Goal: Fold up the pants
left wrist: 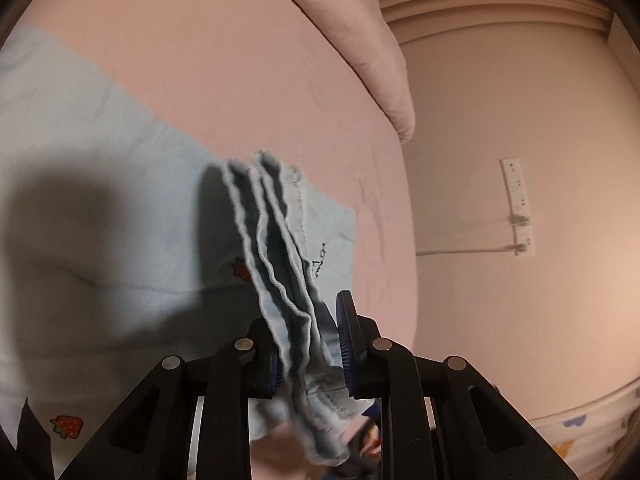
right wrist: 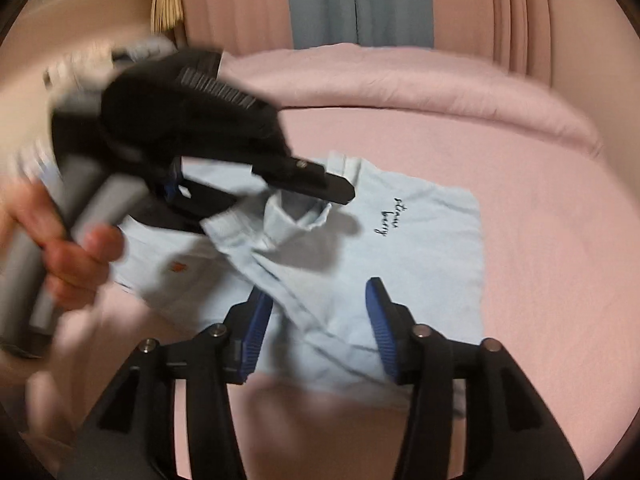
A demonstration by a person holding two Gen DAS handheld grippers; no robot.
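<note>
Bunched between our left gripper's (left wrist: 308,344) blue pads (left wrist: 345,344) sits a thick stack of light blue hem layers, so on that side we are pinching the pants (left wrist: 120,200) by a gathered edge, the rest of the cloth trailing away ahead and to the left across the pink bed sheet (left wrist: 260,72). Our right gripper (right wrist: 320,320) hangs just above the garment with its fingers spread wide and nothing between them; ahead of it the pants (right wrist: 420,248) lie mostly flat, script lettering (right wrist: 388,214) facing up, while the left gripper (right wrist: 308,184) lifts a small peak of fabric beyond. We judge that we are mid-fold, carrying one edge over. To do it well, we should keep the pinch firm on all layers, travel low and level so the cloth does not drag into wrinkles, and use the free right side to pin or smooth the flat part before letting go.
</note>
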